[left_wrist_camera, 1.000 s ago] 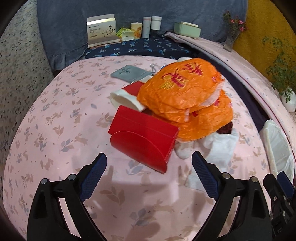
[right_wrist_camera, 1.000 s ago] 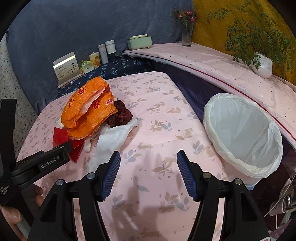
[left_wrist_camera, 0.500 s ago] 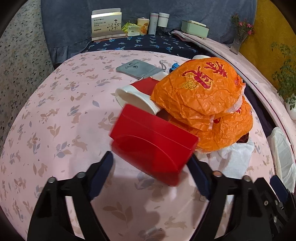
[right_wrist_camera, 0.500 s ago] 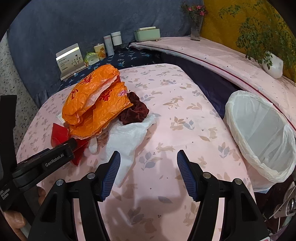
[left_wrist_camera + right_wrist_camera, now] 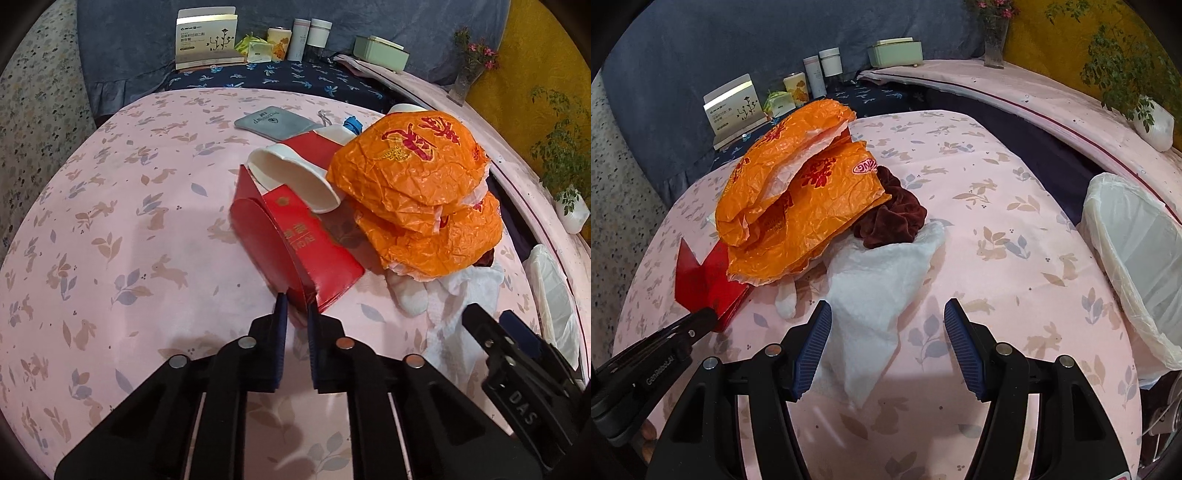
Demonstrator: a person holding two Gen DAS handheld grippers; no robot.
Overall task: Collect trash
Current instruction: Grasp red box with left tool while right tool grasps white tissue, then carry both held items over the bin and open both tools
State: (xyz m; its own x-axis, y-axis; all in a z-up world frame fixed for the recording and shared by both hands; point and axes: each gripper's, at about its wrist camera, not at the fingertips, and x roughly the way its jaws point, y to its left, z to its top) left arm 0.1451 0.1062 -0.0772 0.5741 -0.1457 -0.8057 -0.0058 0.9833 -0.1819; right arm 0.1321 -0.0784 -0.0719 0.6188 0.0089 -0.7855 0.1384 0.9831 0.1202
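Even, fairly bright indoor light from above. Soft shadows on pink floral tablecloth (image 5: pixel 110 229) under gripper arms. Mild sheen on orange plastic bags (image 5: pixel 798 206). Strong fisheye bending, dark vignette at corners. Centre sharp; slight softness at edges; no evident motion blur.

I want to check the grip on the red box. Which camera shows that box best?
The left wrist view: the red box fills the middle, its near flap between the closing left gripper pads. The right wrist view shows only a red corner beside the orange bags.
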